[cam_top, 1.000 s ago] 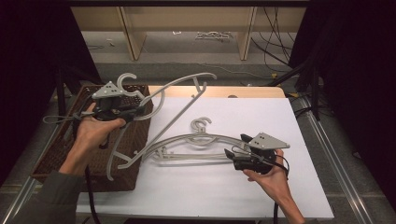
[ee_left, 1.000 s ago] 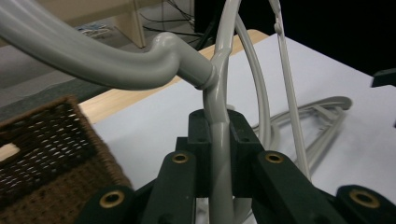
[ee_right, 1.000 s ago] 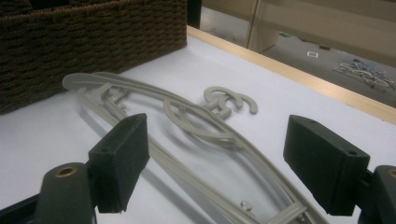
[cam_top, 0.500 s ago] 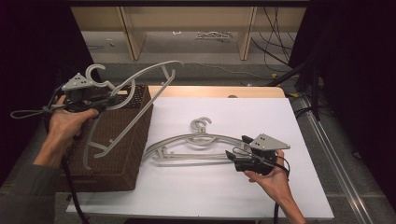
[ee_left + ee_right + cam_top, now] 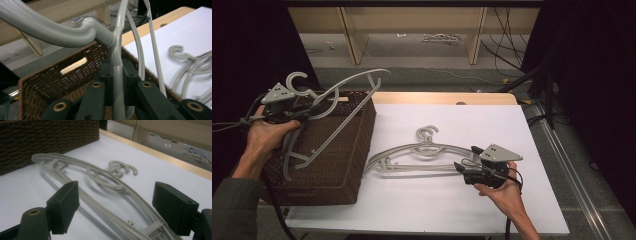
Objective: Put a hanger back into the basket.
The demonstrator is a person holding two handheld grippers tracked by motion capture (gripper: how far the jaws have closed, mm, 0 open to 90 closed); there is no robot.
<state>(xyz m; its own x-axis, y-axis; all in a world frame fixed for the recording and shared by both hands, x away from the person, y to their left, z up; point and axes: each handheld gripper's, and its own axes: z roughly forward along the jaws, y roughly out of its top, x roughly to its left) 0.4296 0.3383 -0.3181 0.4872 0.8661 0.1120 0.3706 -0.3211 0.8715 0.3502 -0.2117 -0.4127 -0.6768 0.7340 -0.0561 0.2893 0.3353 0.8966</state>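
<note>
High view: left gripper (image 5: 287,111) up over a brown woven basket (image 5: 343,165), jaws squeezed tight on a smooth grey plastic hanger (image 5: 332,107) with a curly hook, lifted in the air. Left gripper view: thin grey bar (image 5: 117,82) pinched between black pads. On the white table (image 5: 432,210), more curved grey hangers (image 5: 422,150) lying flat. Right gripper (image 5: 469,172) jaws wide apart at the end of those, holding nothing.

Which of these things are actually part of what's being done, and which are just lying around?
In use: grey hanger clamped in the left gripper, wicker basket beneath it, hangers on the table between the open right gripper's jaws.

Lying about: floor cables, wooden shelf legs.
</note>
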